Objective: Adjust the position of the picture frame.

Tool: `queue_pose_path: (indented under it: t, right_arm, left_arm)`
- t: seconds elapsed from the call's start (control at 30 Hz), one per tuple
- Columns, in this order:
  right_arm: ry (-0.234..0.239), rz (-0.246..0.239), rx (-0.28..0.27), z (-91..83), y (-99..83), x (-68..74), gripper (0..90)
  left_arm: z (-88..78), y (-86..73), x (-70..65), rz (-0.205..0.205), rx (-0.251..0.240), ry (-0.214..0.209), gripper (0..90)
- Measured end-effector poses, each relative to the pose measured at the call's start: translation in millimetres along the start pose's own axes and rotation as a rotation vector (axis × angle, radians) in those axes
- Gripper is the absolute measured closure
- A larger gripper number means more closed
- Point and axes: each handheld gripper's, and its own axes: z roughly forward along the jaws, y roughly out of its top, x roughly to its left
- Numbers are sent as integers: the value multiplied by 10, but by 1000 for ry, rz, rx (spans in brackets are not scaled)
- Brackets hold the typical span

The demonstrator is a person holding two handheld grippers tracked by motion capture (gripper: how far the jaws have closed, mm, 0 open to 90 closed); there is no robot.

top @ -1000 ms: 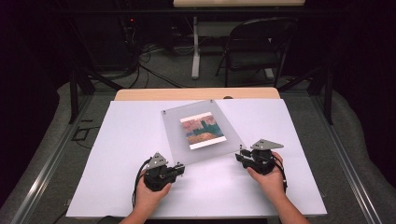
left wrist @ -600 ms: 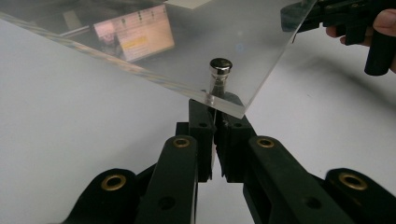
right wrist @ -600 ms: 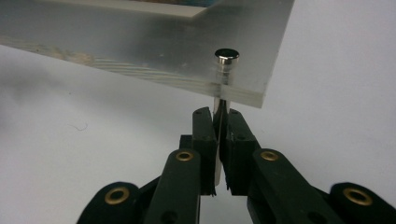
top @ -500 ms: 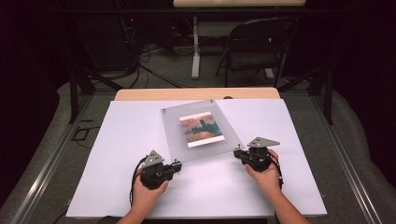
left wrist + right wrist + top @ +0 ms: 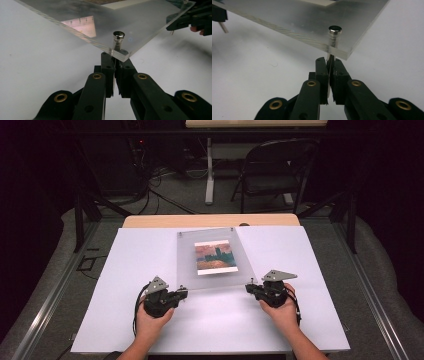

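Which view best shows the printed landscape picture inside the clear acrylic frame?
The high view: the orange and teal landscape picture lies whole and face-up inside the clear acrylic frame. The left gripper view catches just a pale slanted corner of it through the acrylic; the right gripper view shows a thin pale edge.

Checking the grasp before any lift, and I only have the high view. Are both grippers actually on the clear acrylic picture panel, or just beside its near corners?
Observer: The left gripper is shut on the silver metal pin that passes through a corner of the clear acrylic picture panel. It grips below the sheet, not the sheet itself.
Operator: Right side the same?
Observer: Yes. The right gripper is shut on the thin stem of its own corner pin, under the panel.
Operator: Near corners resting on the white table?
Observer: No. In both gripper views the near edge stands clear of the white table, with shadow beneath it.
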Motion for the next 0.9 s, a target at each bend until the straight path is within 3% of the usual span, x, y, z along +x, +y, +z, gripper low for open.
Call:
queue_pose_path:
  t: [0.23,0.5,0.9]
  right_arm:
    - [11,-7,0,15,14,56,859]
    - [6,7,-6,46,16,13,860]
    - [1,1,0,72,6,-4,860]
  left_arm:
    - [33,65,97,-7,-4,18,850]
    - [150,132,158,-10,3,30,849]
    - [210,91,191,-17,20,32,850]
